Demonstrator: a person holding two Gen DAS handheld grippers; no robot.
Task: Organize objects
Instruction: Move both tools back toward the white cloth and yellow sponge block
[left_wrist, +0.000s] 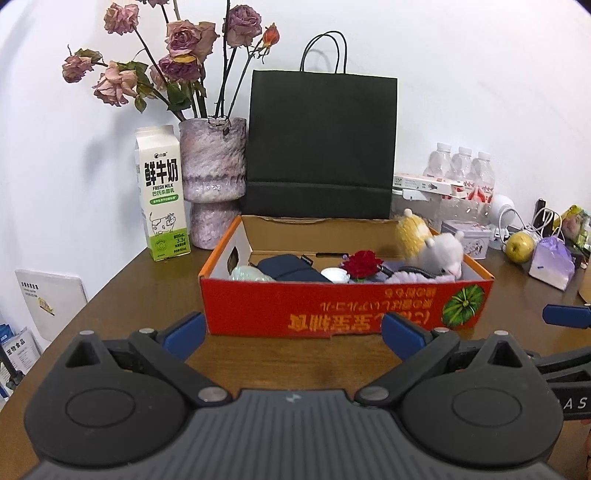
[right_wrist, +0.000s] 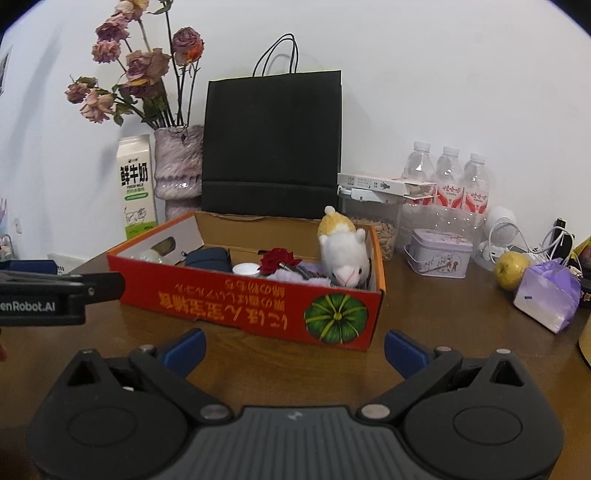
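Red box ahead, both grippers empty

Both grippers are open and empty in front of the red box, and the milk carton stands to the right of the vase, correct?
Not quite: the left wrist view shows the milk carton left of the vase. Both the left gripper and the right gripper are open, empty, before the red box.

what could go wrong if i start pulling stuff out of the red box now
1. The plush leans over the box's right end on other items; lifting it may drag the rose along.
2. The box looks light, so a one-sided pull may slide it toward the vase and milk carton.
3. Both tools, left and right, are open in front of the box and may collide.
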